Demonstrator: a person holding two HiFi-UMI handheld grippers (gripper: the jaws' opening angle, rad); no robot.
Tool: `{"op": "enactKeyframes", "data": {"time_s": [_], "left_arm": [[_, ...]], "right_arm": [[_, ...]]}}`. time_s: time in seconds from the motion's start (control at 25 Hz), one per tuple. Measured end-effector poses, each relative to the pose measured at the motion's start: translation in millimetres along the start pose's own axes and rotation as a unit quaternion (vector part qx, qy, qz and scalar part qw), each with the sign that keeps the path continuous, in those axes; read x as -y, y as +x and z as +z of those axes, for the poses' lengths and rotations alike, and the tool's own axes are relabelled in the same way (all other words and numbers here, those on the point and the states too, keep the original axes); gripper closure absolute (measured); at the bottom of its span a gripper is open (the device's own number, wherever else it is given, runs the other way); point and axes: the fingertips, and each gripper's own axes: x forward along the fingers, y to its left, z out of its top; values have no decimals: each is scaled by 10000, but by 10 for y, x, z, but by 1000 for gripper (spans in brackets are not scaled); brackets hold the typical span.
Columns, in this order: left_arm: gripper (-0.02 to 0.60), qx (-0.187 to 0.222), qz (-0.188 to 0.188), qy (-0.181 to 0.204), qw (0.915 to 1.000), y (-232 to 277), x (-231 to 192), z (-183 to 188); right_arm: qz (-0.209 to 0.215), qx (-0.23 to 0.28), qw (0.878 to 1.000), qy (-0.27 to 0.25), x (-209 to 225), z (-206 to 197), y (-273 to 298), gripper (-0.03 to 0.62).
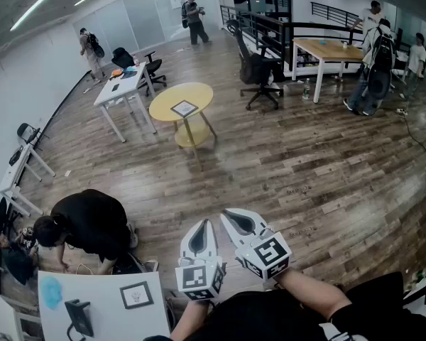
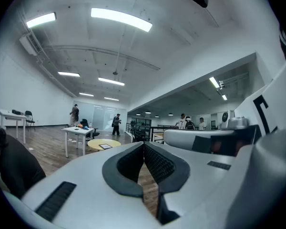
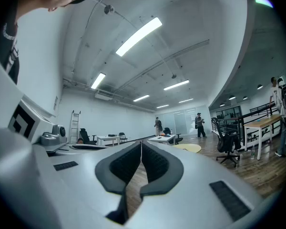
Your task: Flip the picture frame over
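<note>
Right up close, the left gripper [image 1: 203, 226] and the right gripper [image 1: 231, 217] are held side by side against the person's chest, both pointing level out across the wooden floor [image 1: 319, 169]. Both sets of jaws are pressed together at the tips, and neither gripper view shows anything between them: empty on the left, empty on the right.

The picture frame [image 1: 184, 108] lies flat near the middle of the yellow round table [image 1: 163, 105], well apart from both grippers and straight ahead of them, with open floor between. There's a second frame [image 1: 136, 295] too, flat on the white desk [image 1: 99, 290] at lower left, much nearer the left gripper, just beside a crouching person [image 1: 85, 226].

What could go wrong? First, picking the wrong frame, since two look alike. Then the grab itself: the jaws must spread before anything can be pinched, and a thin frame lying flat gives little edge to get under. Push at it and I'd expect it to skid across that smooth top, perhaps over the round rim
</note>
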Motion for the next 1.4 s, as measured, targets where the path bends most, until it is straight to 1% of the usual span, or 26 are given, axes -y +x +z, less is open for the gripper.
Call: {"op": "enactKeyframes", "data": {"time_s": [0.24,0.52,0.76,0.96,1.04,1.2,1.4], "left_arm": [[558,-78,25,-48,10000,-154,-58,-164],[558,-63,4,-64,10000,-294,-154,-137],[558,-11,139,-172,9998,-437,-472,-122],[558,-65,231,-228,9995,-555,-675,-237],[558,-60,229,-222,9995,-486,-728,-248],[558,-151,292,-208,9992,-237,-784,-288],[558,-217,329,-149,9991,311,-812,-254]], "right_arm": [[132,-45,9999,27,-191,-96,-16,574],[94,-79,9999,6,-319,-101,-32,573],[30,-113,9999,14,-434,-100,85,572],[-29,-161,9999,-52,-512,-181,95,572],[-57,-117,9999,-98,-434,-178,133,572],[-150,-152,9998,-39,-121,-227,262,572],[-143,-96,9998,52,379,-251,552,572]]}}
